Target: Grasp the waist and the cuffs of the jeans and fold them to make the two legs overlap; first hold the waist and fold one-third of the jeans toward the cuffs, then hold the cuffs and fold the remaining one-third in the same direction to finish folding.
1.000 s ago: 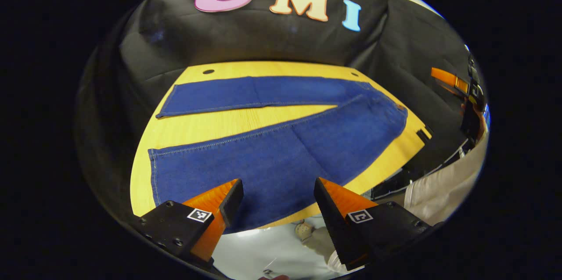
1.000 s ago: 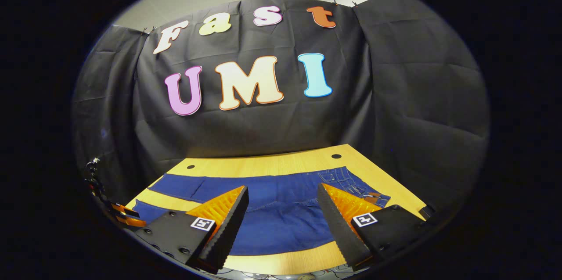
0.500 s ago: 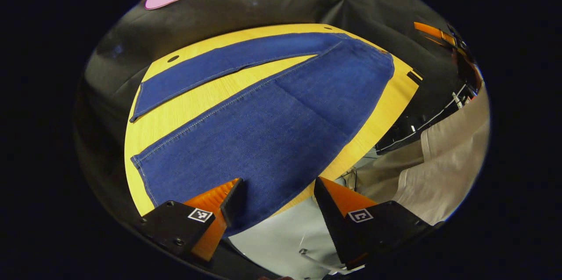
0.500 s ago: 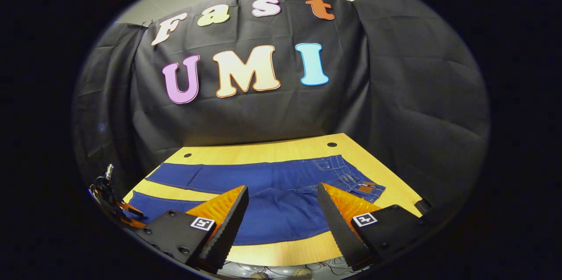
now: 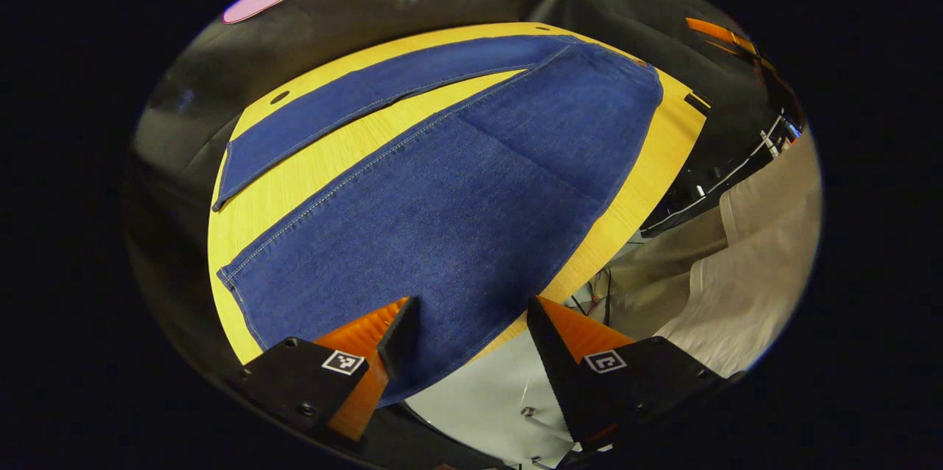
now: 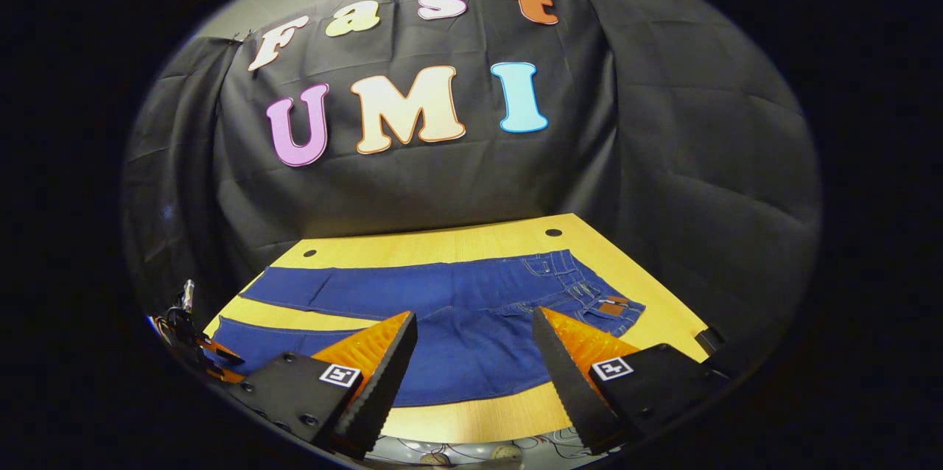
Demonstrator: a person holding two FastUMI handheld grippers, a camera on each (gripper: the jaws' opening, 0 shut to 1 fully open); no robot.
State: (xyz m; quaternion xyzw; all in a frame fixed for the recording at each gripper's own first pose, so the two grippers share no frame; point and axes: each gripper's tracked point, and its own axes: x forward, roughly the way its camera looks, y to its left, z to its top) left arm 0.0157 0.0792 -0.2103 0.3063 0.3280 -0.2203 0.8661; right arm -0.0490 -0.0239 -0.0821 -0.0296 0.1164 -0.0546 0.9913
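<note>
Blue jeans (image 5: 457,183) lie flat on a yellow wooden table (image 5: 309,168), legs spread in a narrow V. The near cuff (image 5: 236,293) and far cuff (image 5: 221,175) are at the left end. My left gripper (image 5: 469,308) is open above the near leg's outer edge by the table front, holding nothing. In the right gripper view the jeans (image 6: 457,308) run across the table (image 6: 442,241), and the waist (image 6: 589,293) with its brown patch lies at the right. My right gripper (image 6: 475,319) hovers open above the seat area, apart from the cloth.
A person's pale clothing (image 5: 751,264) stands at the table's front right, with cables and pale floor (image 5: 479,396) below the edge. The table has small round holes (image 6: 552,233) near its back. The left gripper (image 6: 195,345) shows at the far left.
My left gripper has dropped closer to the near leg and turned, so the jeans loom larger. The right gripper has shifted slightly, showing more of the waist. Both stayed open.
</note>
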